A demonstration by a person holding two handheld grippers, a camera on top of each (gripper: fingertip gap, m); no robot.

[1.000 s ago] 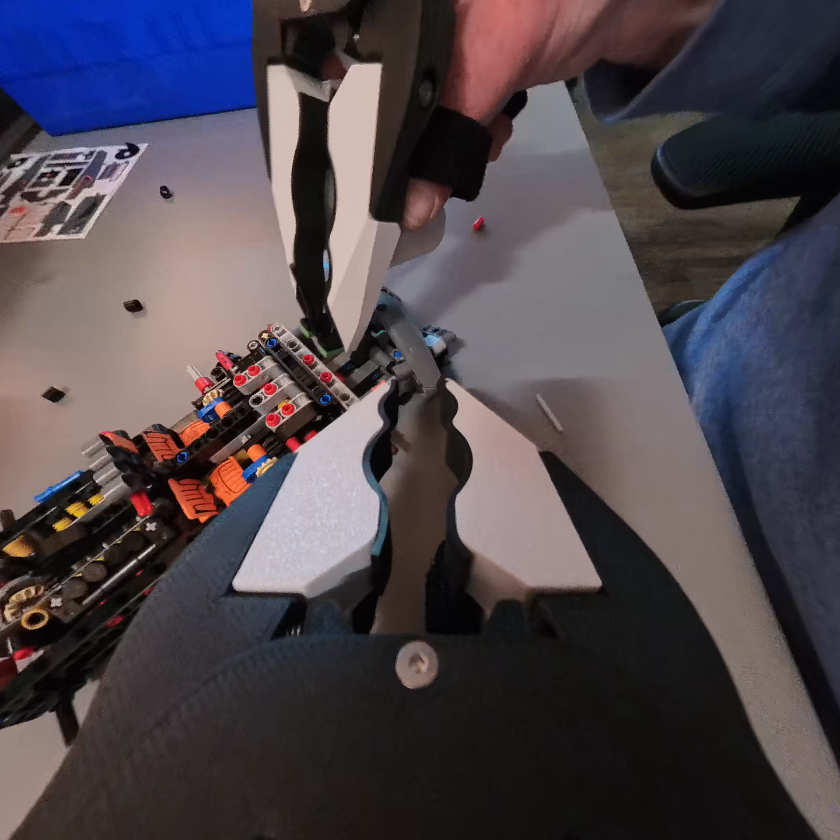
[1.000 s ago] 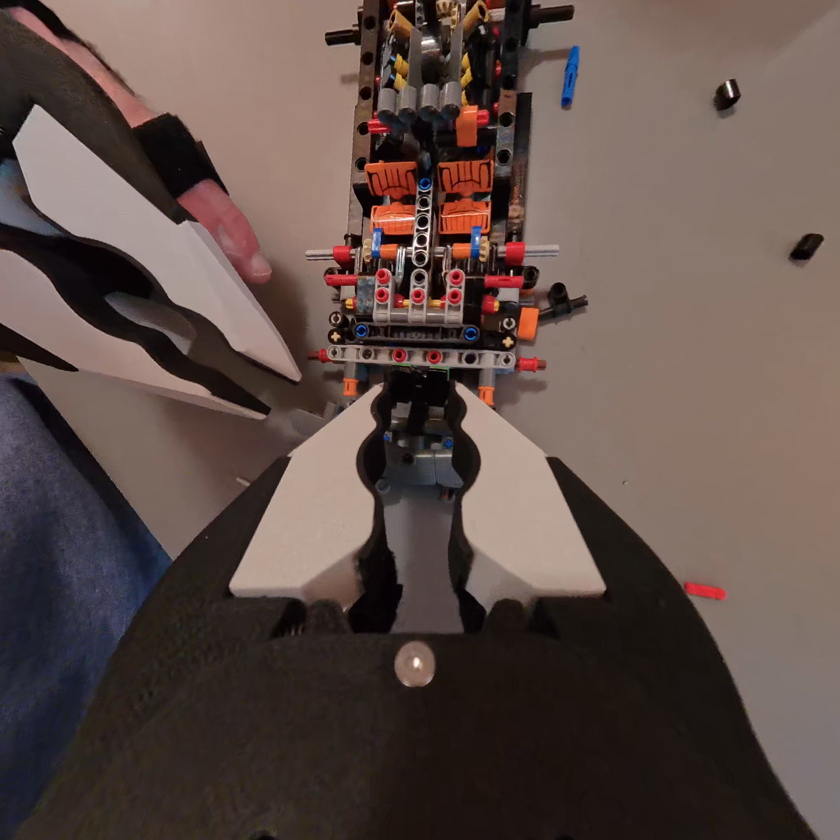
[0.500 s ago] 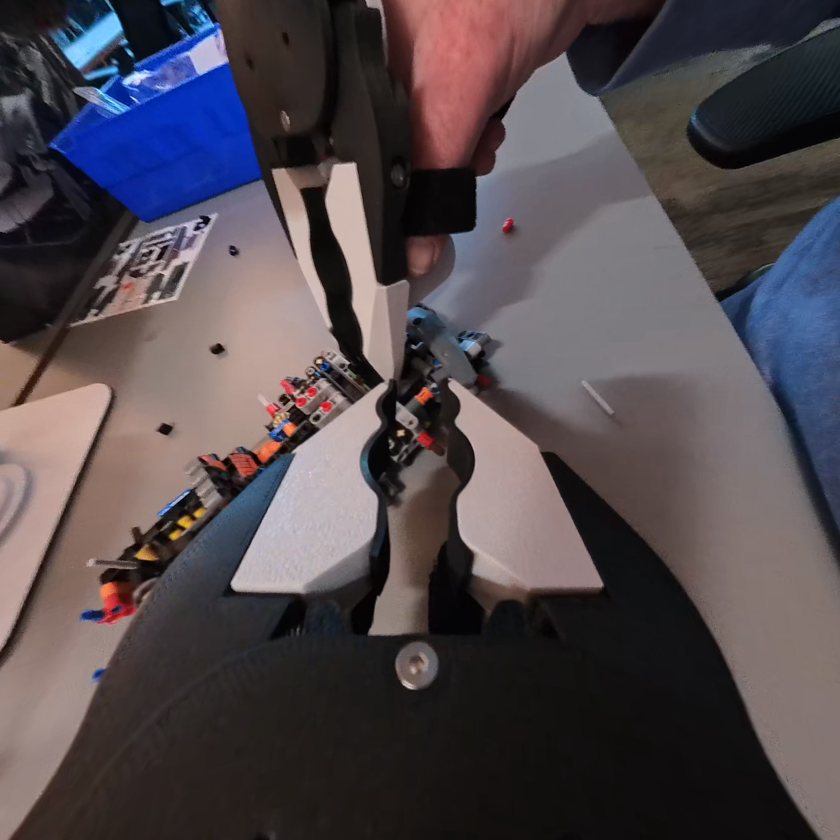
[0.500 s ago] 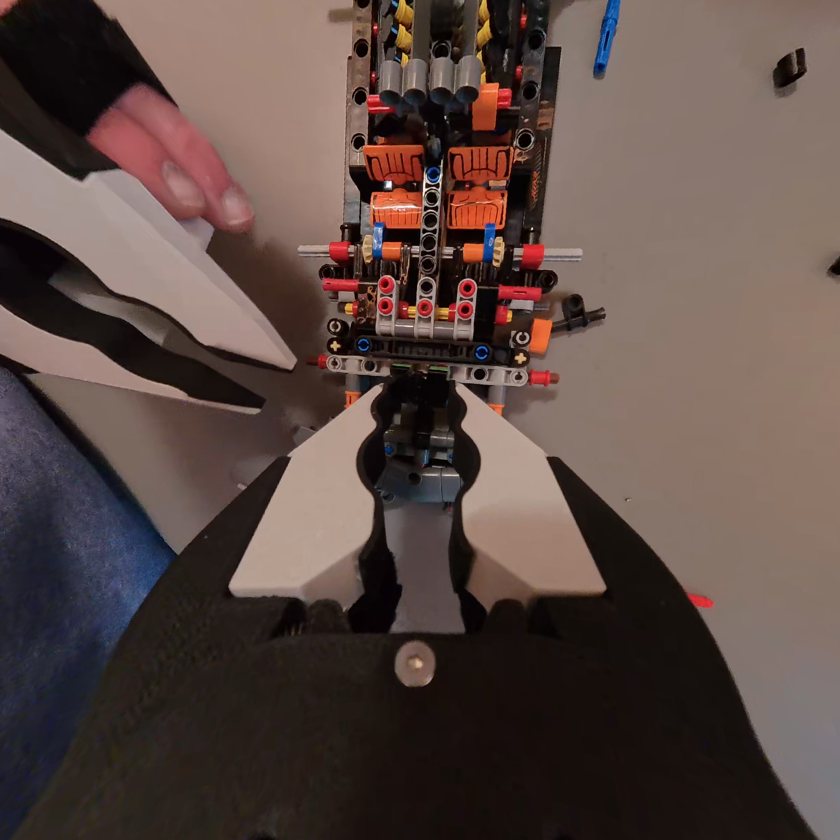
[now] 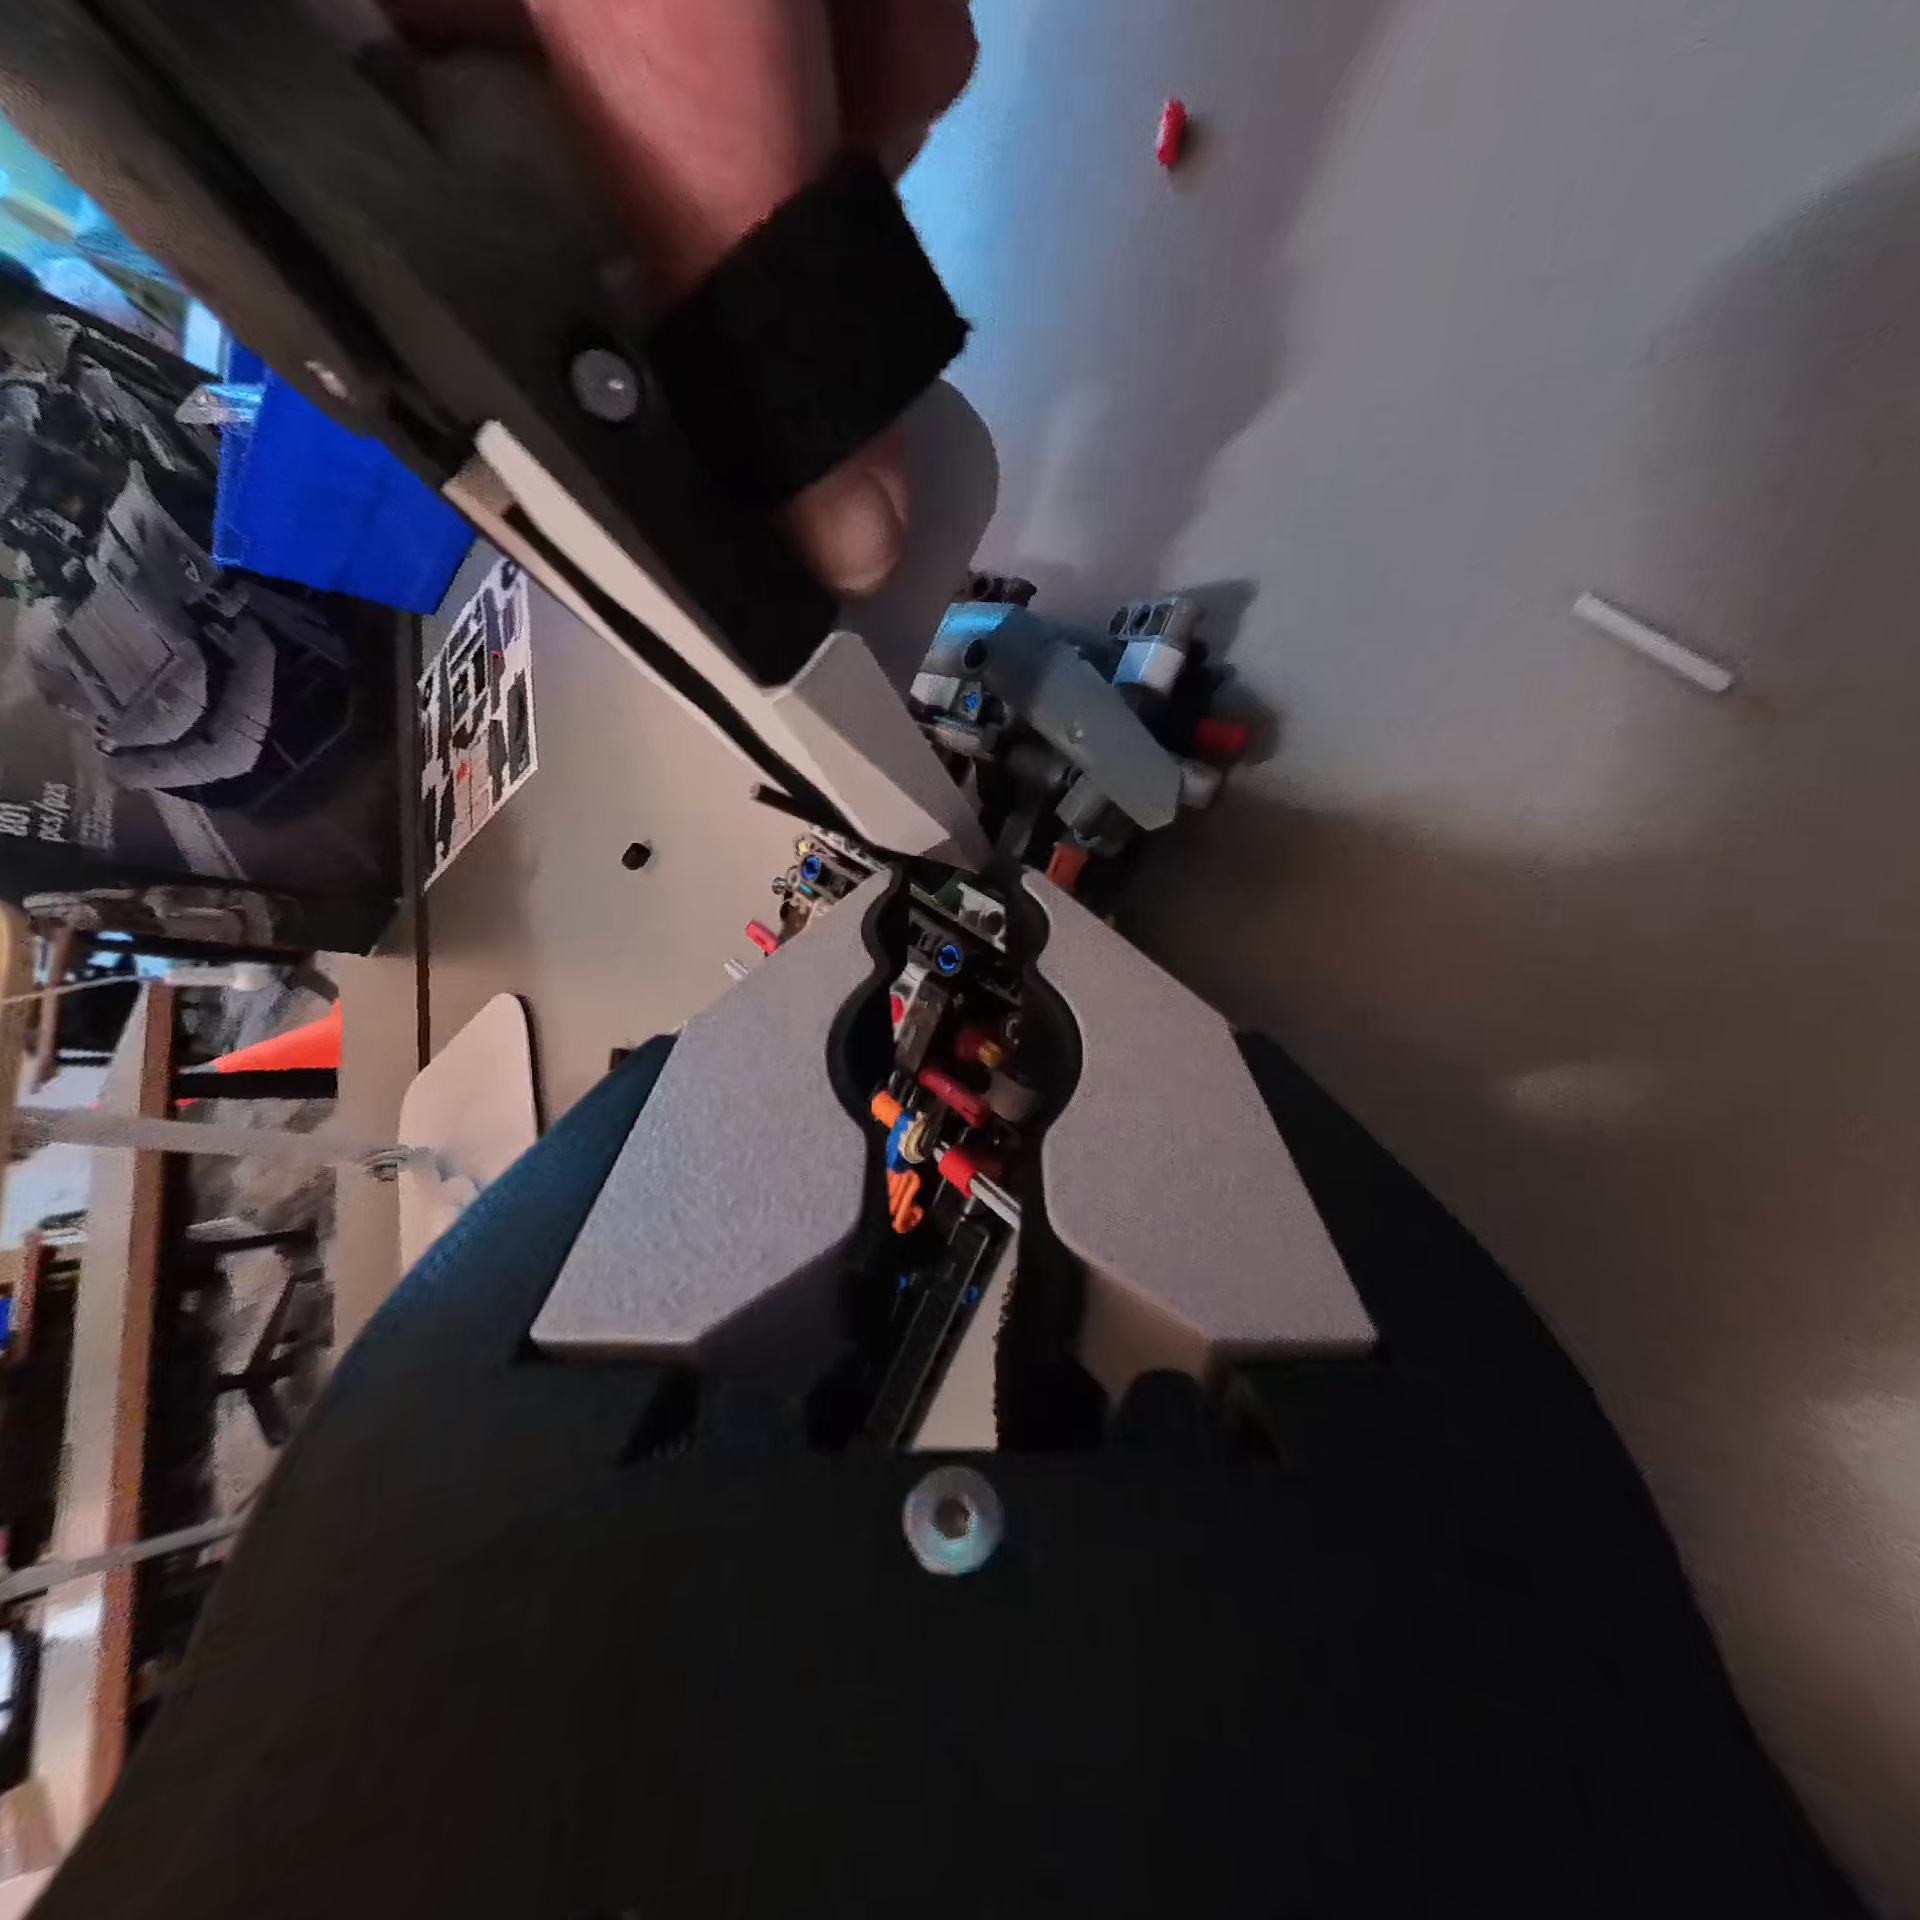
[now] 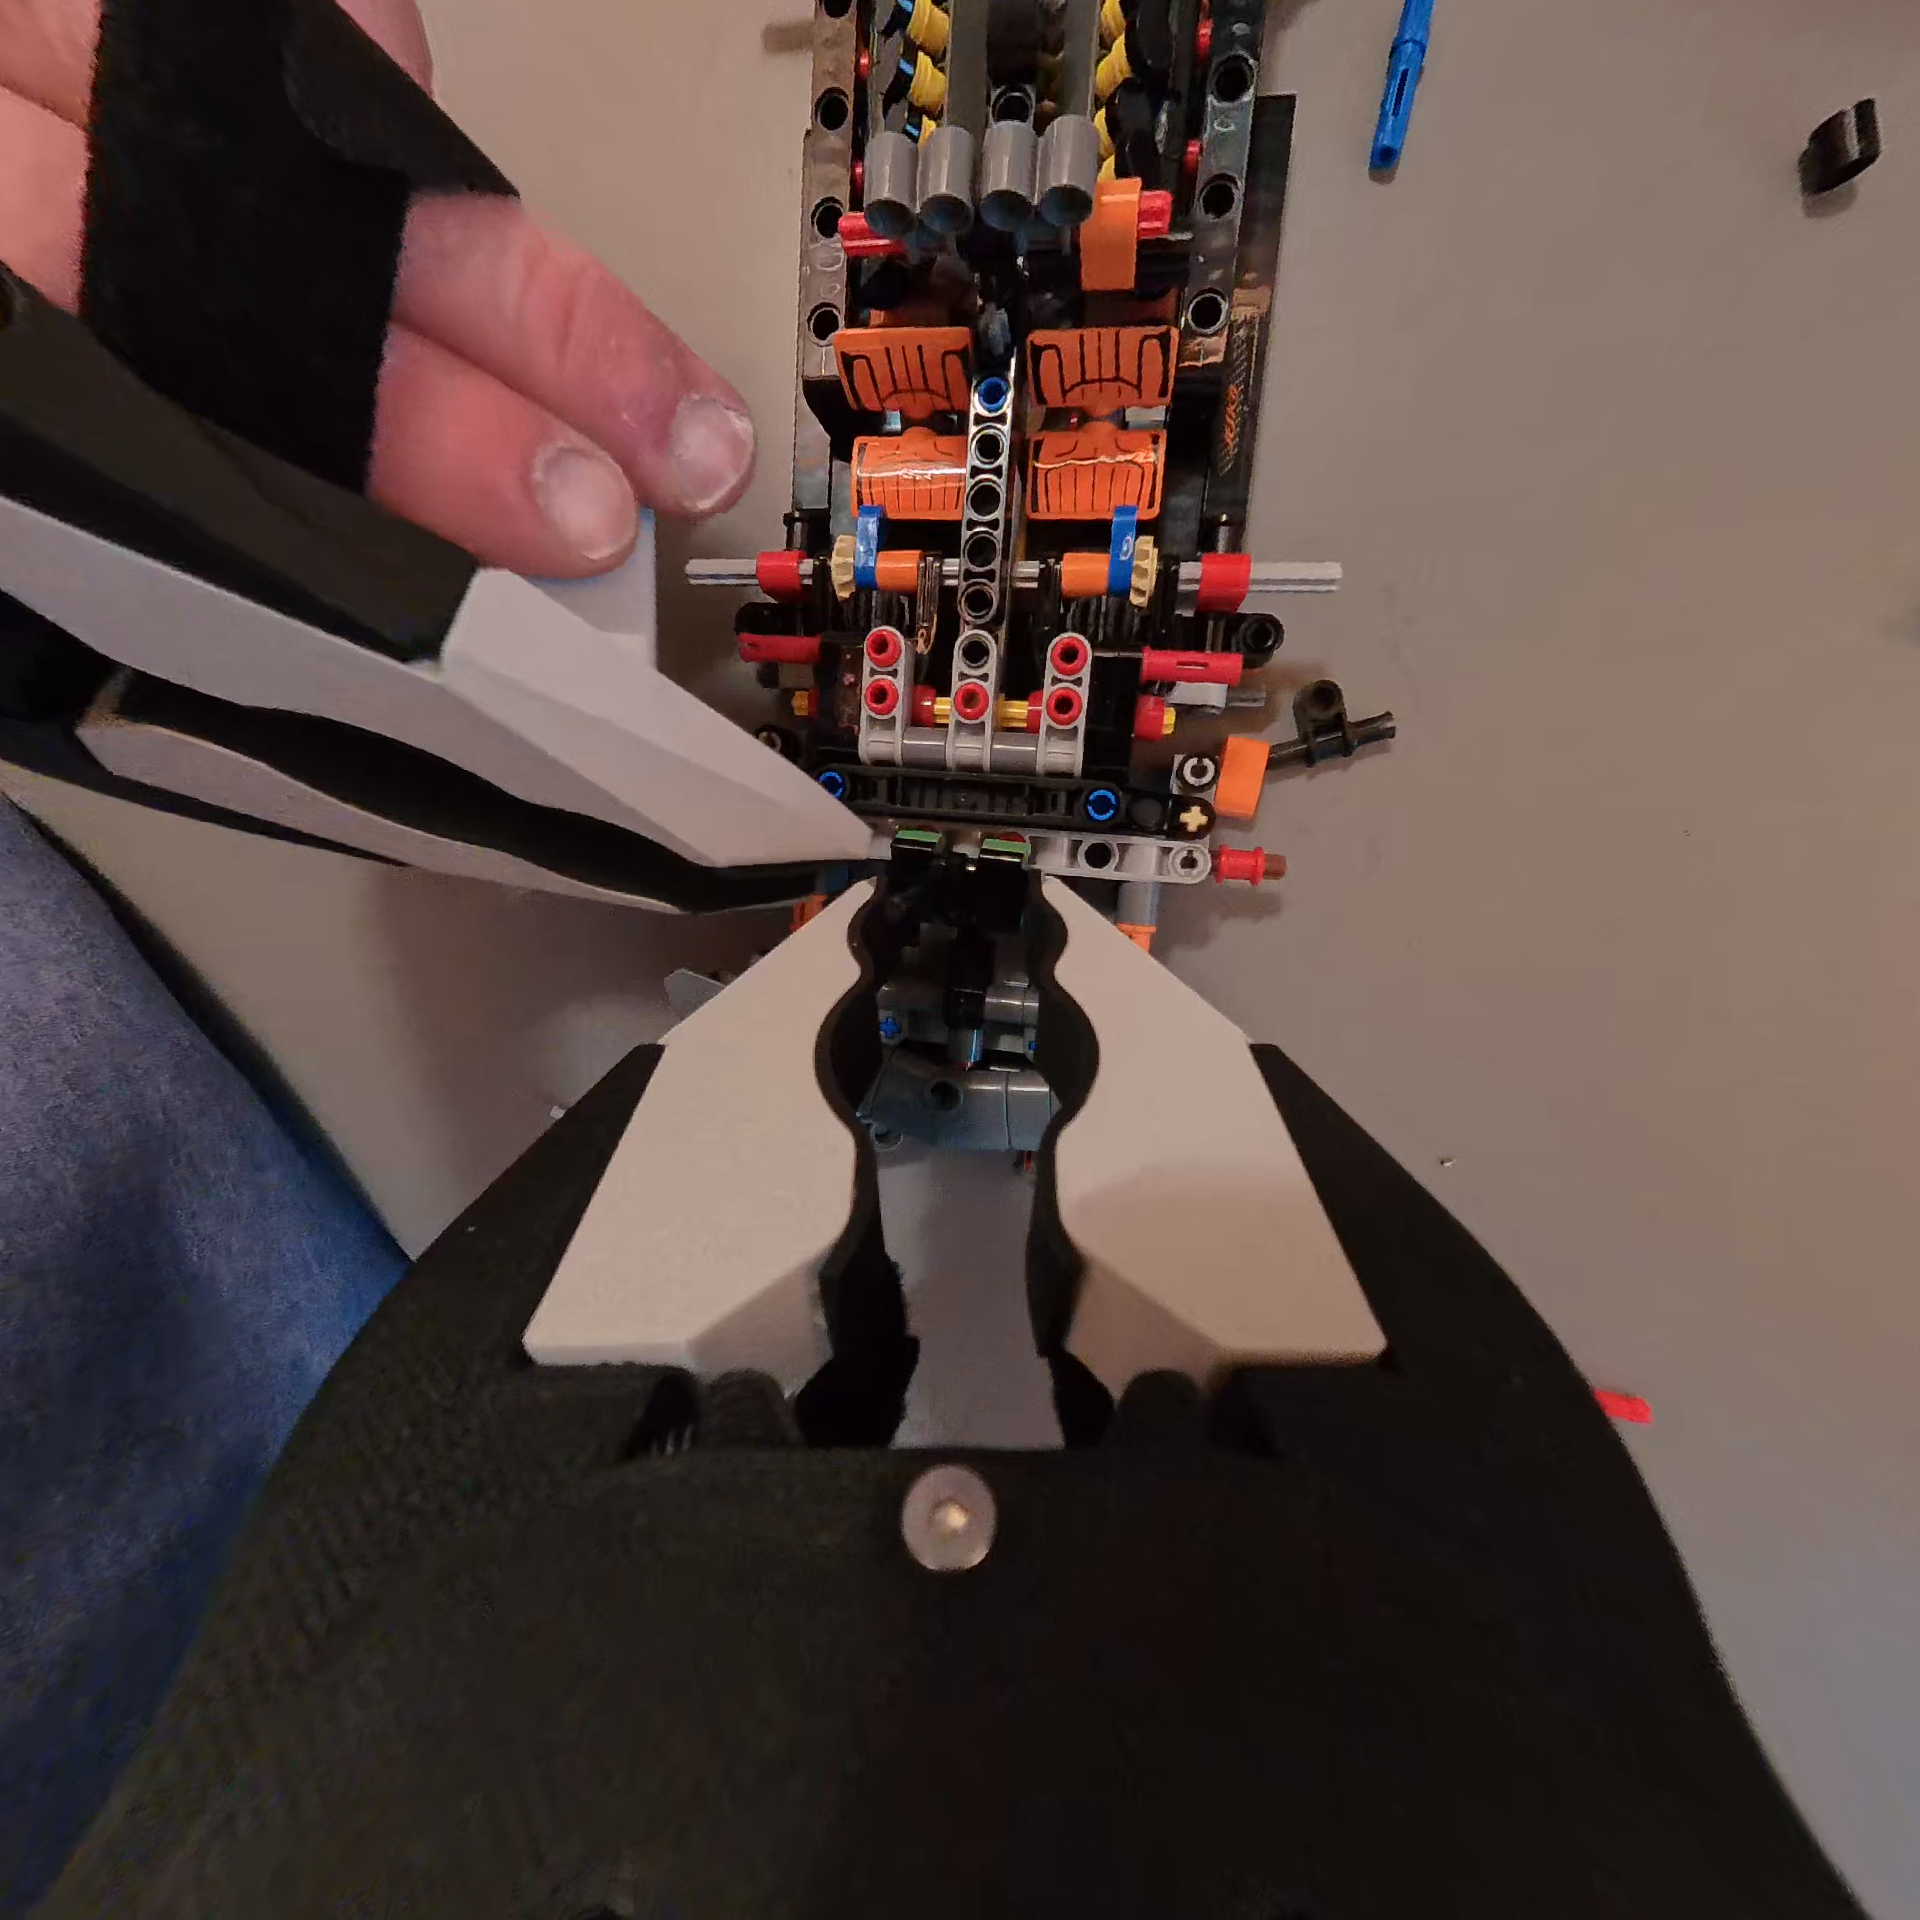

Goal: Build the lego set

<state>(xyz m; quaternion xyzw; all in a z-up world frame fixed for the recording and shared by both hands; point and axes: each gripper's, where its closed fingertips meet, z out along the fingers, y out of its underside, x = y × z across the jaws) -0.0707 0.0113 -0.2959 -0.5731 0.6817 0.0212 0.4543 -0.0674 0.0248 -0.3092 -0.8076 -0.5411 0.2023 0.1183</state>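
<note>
grey table [image 6: 1558, 520] edge beside lego set [image 6: 987, 675]

- The right wrist view looks steeply down along its own fingers, close over the near end of the lego chassis [image 6: 997, 623], which runs lengthwise away up the picture on the grey table [image 6: 1558, 520].
- The left wrist view is rolled sideways, so the table [image 5: 1455, 416] stands like a wall; it sits very close at the chassis [image 5: 940, 1060] near end, glimpsed between its fingers, with a room beyond at the left, blurred.
- Both views share that near end of the chassis; each also shows the other gripper: right gripper [image 5: 935, 852], left gripper [image 6: 831, 862].
</note>
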